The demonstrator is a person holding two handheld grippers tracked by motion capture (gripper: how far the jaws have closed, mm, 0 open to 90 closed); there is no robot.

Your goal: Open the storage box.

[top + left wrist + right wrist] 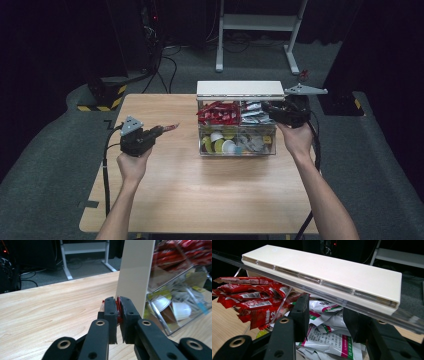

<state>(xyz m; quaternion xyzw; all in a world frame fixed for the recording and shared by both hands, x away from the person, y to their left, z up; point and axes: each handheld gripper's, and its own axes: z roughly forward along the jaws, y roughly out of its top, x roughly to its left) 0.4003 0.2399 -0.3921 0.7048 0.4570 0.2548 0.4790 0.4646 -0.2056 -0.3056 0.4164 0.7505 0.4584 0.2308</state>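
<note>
A: What kind of place is this?
B: A lab or test room. A bare wooden table point(200, 190) on grey carpet point(50, 150), dark curtained surroundings, loose cables point(167, 67), a white metal stand point(260, 22), hazard-striped tape point(102, 107).

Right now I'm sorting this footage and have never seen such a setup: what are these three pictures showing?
A person sits at a wooden table and holds a hand-operated two-jaw gripper in each hand. One picture looks down from above the table. The other two come from cameras riding on the grippers, looking along their black jaws.

On the table stands a clear organizer box with its white lid raised. Inside are red sachets, white sachets and small cups.

The left gripper is shut on a red sachet, held out beside the box. The right gripper is at the box's right end, under the raised lid; its jaws stand apart above the white sachets, pressing on nothing I can see.
</note>
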